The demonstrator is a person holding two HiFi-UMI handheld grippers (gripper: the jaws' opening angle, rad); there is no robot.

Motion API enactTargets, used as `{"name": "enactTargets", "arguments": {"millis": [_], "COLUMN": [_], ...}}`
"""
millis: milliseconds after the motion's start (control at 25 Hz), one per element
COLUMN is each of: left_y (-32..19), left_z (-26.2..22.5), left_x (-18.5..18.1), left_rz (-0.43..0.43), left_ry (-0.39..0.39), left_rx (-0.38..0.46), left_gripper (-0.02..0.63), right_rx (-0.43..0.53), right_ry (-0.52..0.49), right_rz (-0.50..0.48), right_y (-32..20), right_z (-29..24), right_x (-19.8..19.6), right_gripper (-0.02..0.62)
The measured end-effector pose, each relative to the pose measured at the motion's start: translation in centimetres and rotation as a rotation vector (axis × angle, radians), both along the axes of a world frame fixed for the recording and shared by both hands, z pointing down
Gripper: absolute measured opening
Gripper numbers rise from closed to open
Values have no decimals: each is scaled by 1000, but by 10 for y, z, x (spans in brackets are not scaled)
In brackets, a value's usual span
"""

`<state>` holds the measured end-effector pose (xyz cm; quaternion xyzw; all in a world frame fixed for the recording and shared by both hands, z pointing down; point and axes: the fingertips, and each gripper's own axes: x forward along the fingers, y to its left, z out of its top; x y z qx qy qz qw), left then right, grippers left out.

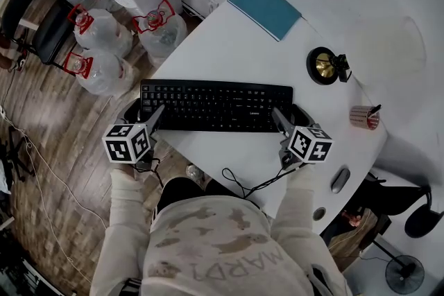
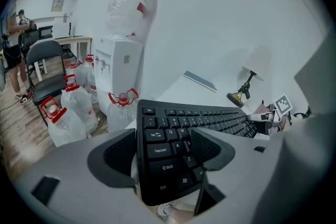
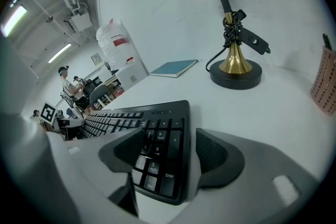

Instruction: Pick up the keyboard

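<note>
The task is judged to be at the approach stage, with nothing lifted yet: the keyboard (image 1: pixel 215 106) is still seen lying flat on the white table (image 1: pixel 229 38), spanning the space between the two grippers with one end reaching into each. The left gripper (image 2: pixel 163 149) is held spread wide. The keyboard's left end sits between its jaws, one jaw just outside the short edge and the other hanging over the letter keys, and no squeeze on the casing can be made out. The right gripper (image 3: pixel 168 155) is likewise spread wide. The number-pad end lies between its jaws, the outer jaw just beside the keyboard's right edge and the inner one over the keys. What is left, as far as can be judged, is for both pairs of jaws to be closed on the ends and for the keyboard to be raised level off the table. Legends can be read in the left gripper view on the Tab, Caps Lock (image 2: pixel 160 149), Shift and Ctrl keys, along with Q, A and Z. In the right gripper view, Enter (image 3: pixel 168 175), PgUp and several digits are legible. A small mark on the casing is too small to be read from the head view, and the red labels on the water bottles (image 1: pixel 104 31) beyond the left gripper cannot be made out.
</note>
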<state>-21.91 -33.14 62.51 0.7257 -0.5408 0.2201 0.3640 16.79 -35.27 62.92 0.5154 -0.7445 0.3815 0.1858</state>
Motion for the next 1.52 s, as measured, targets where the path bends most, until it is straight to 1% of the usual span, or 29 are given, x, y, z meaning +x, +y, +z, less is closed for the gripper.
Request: {"name": "enactTargets", "arguments": {"millis": [40,80,160,360,520,640,920,1320,1520], "left_y": [0,0,0,0,5,11,14,24,37], "left_z": [0,1,1,2,2,-2,-27,-93,-119], "left_x": [0,0,0,-1,-1,0,-2,-16,-22], "left_rz": [-4,-5,-3,-18,-29,-39,-42,-34,-31], "left_ry": [-1,-11,-31,-35,-34,-19,-12,-29,-25], "left_rx": [0,2,5,-8,-31,-17,63,245,312], "left_gripper": [324,324,324,324,324,324,324,324,324], "right_rx": [-1,-4,-9,-20,-4,30,121,286,368], "right_ry": [1,2,4,12,24,34,57,66,71], "right_rz": [-2,-3,0,14,17,14,27,49,62], "right_y": [0,0,0,0,1,5,8,25,41], "right_z": [0,0,1,2,-1,-10,-40,-101,-132], "right_x": [-1,-2,-3,-2,-2,0,-3,-16,-23], "right_gripper": [313,298,298,294,291,290,290,291,291]}}
